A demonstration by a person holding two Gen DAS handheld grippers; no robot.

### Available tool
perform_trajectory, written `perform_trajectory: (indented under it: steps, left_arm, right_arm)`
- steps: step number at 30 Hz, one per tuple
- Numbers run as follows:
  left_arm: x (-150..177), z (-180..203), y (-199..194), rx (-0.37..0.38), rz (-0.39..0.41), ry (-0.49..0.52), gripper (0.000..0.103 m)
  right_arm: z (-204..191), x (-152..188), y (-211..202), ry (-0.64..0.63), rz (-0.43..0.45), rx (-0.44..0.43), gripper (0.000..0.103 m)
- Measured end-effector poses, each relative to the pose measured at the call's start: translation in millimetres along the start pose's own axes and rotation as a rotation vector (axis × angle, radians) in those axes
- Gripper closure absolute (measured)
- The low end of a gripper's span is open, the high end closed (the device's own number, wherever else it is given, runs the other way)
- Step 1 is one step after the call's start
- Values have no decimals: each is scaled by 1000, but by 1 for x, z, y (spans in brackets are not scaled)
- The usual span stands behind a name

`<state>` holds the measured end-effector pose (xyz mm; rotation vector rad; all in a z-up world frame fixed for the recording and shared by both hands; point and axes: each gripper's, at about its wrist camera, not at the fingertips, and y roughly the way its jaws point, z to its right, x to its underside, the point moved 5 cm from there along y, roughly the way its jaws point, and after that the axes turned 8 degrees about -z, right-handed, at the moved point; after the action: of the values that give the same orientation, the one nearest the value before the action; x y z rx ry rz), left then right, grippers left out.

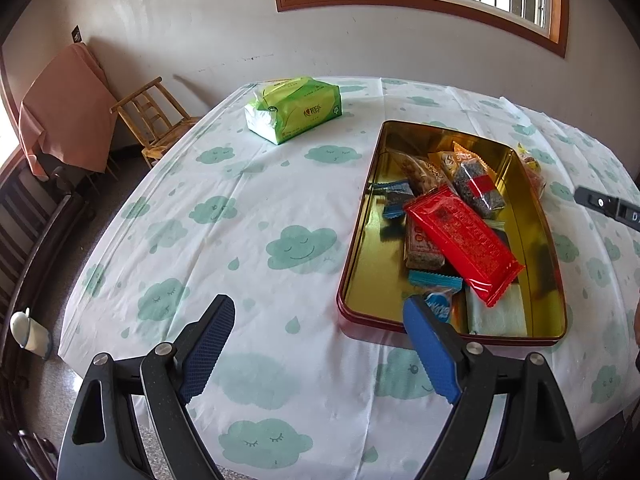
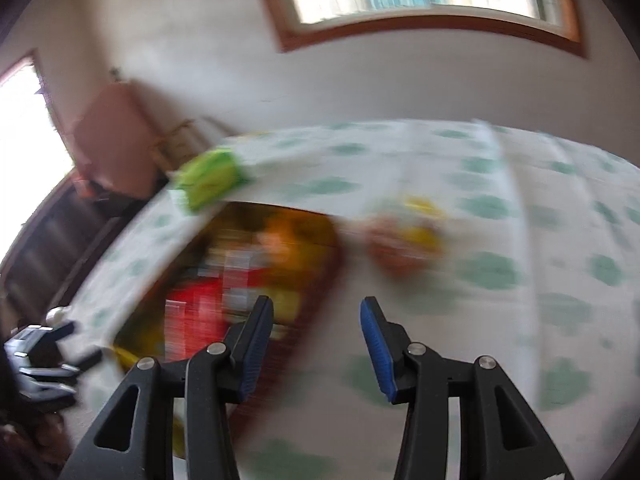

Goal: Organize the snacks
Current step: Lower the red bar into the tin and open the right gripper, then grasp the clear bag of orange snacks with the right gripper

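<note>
A gold tin (image 1: 362, 256) with a dark red rim lies on the clouded tablecloth, holding several wrapped snacks with a long red packet (image 1: 464, 242) on top. A yellow and orange snack bag (image 1: 532, 170) lies on the cloth just outside the tin's far right side. My left gripper (image 1: 320, 344) is open and empty, above the cloth near the tin's near left corner. The right wrist view is blurred by motion. My right gripper (image 2: 317, 338) is open and empty, above the tin's (image 2: 320, 256) right edge, with the snack bag (image 2: 404, 244) ahead of it.
A green tissue pack (image 1: 294, 108) lies at the far side of the table; it also shows in the right wrist view (image 2: 208, 180). A wooden chair (image 1: 156, 120) and a cloth-draped piece of furniture (image 1: 64, 112) stand by the wall at the left. The right gripper's arm (image 1: 608, 206) shows at the right edge.
</note>
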<state>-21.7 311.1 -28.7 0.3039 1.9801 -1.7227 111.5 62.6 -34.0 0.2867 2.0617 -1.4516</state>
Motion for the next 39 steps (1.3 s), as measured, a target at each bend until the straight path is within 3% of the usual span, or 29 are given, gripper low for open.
perform_trajectory:
  steps: [4, 8, 15, 17, 23, 29, 32, 33, 39]
  left_arm:
    - [-3, 6, -4, 4, 2, 10, 19]
    - [-6, 14, -7, 0, 3, 29, 18]
    - [-17, 22, -14, 16, -3, 27, 17]
    - [-20, 27, -17, 22, -1, 34, 17]
    - [-28, 45, -21, 20, 3, 73, 15]
    - [-35, 57, -22, 13, 0, 104, 15]
    - [-37, 61, -22, 8, -4, 109, 15]
    - [-37, 62, -22, 7, -4, 110, 15]
    - [-47, 78, -35, 45, 23, 143, 15]
  right_arm:
    - [50, 4, 6, 72, -34, 58, 56]
    - [57, -2, 13, 47, -30, 57, 56]
    - [28, -47, 33, -273, -36, 3, 56]
    - [21, -56, 46, -376, -83, -7, 56]
    - [14, -73, 86, -596, -188, 75, 56]
    - [10, -76, 118, -680, -284, 41, 56]
    - [15, -76, 129, -665, -337, 37, 59]
    - [17, -75, 130, -645, -358, 27, 65]
    - [29, -28, 80, -616, -295, 60, 66]
